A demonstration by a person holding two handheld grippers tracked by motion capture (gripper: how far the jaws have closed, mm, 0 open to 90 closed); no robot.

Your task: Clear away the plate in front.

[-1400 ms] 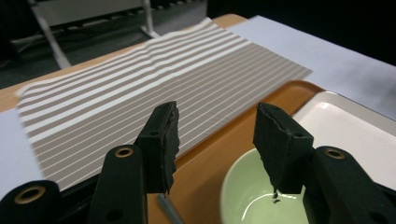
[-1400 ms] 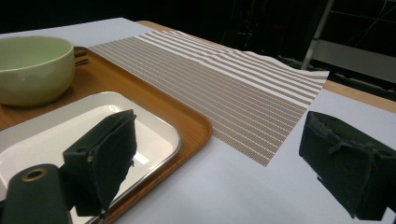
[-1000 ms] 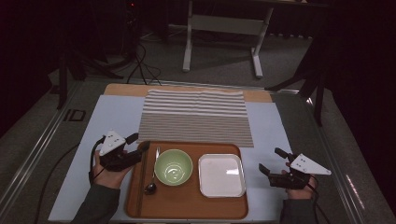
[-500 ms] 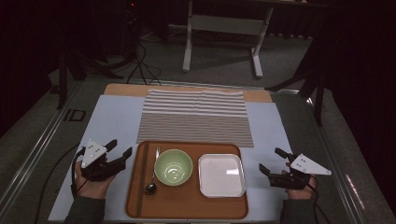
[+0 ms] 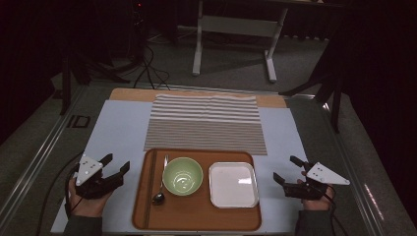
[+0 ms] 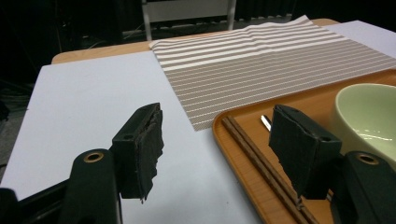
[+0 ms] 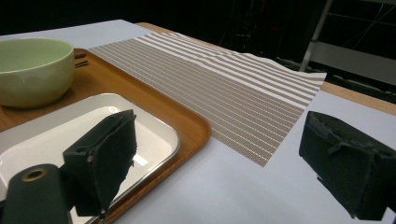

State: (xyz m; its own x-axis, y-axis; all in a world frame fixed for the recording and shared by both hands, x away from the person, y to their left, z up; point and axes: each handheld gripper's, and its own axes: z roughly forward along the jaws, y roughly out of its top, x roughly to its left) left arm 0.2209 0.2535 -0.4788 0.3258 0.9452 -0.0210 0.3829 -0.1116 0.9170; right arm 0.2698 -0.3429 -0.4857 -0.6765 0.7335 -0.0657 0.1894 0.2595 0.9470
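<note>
grippers (image 5: 118, 165) (both agape) flanking tray (image 5: 196, 221)

Desk (image 5: 123, 132): 1.
Striped placemat (image 5: 205, 123): 1, at the far centre.
Wooden tray (image 5: 196, 216): 1, near centre.
Green bowl (image 5: 182, 175): 1, on the tray.
White rectangular dish (image 5: 233, 184): 1, right of the bowl.
Spoon (image 5: 160, 189): 1, left of the bowl.
Chopsticks (image 5: 150, 189): 1 pair, at the tray's left edge.

Dim room, dark surroundings, glare on white tray (image 5: 233, 184), blurred near jaws
</note>
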